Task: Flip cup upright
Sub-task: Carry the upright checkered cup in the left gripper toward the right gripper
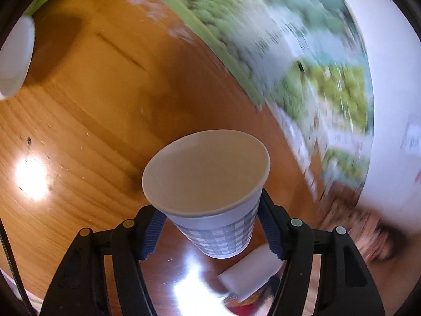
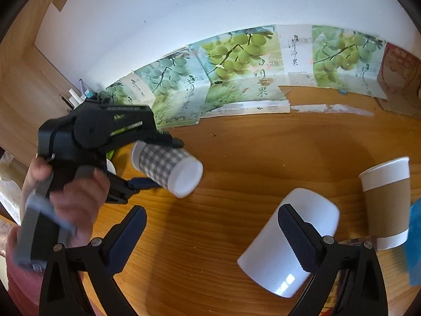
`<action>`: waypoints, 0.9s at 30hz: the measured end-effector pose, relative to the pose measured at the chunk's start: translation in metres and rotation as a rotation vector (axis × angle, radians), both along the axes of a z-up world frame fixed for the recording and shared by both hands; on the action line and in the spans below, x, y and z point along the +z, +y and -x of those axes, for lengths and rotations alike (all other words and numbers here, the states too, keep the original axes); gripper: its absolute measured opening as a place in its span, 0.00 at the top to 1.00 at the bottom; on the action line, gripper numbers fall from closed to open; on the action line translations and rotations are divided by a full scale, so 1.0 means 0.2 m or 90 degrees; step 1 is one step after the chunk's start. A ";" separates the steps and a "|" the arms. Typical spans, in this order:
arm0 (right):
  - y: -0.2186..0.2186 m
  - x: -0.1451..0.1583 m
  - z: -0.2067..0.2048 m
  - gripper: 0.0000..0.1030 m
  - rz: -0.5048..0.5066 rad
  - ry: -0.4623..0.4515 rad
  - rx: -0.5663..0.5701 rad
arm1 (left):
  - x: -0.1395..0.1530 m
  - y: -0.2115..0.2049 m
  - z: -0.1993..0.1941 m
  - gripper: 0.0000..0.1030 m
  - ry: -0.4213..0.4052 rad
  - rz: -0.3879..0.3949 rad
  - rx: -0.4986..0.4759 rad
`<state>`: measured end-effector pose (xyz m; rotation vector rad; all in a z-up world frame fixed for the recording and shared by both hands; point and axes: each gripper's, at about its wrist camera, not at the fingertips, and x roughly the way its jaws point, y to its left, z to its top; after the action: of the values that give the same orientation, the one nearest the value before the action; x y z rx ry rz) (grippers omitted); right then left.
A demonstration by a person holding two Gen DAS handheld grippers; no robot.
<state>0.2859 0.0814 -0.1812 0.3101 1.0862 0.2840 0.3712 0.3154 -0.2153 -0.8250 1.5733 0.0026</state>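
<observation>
My left gripper is shut on a blue-and-white checked paper cup, held above the wooden table with its open mouth facing the camera. In the right wrist view the same cup lies tilted on its side in the left gripper, base pointing toward the right. My right gripper is open and empty, low over the table. A plain white cup lies just behind its right finger.
A brown-sleeved paper cup stands at the right. Grape-printed cartons line the back wall. A white cup sits at the far left and another white object lies below the held cup. The table is wooden.
</observation>
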 end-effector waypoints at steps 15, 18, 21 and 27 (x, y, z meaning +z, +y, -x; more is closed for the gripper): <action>0.07 0.05 0.28 0.02 0.000 -0.009 0.041 | 0.14 -0.21 0.38 0.33 -0.029 -0.043 -0.240; 0.07 0.08 0.37 0.02 0.004 -0.014 0.050 | 0.17 -0.25 0.46 0.33 -0.037 -0.057 -0.275; 0.07 0.09 0.45 0.02 0.011 -0.014 0.060 | 0.22 -0.28 0.54 0.33 -0.050 -0.074 -0.310; 0.00 0.06 0.66 0.02 0.008 0.003 0.060 | 0.25 -0.43 0.67 0.33 -0.069 -0.094 -0.386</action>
<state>0.1543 0.0808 -0.1684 0.2485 1.1086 0.3605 0.2370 0.2284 -0.1661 -0.2083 1.6432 -0.3529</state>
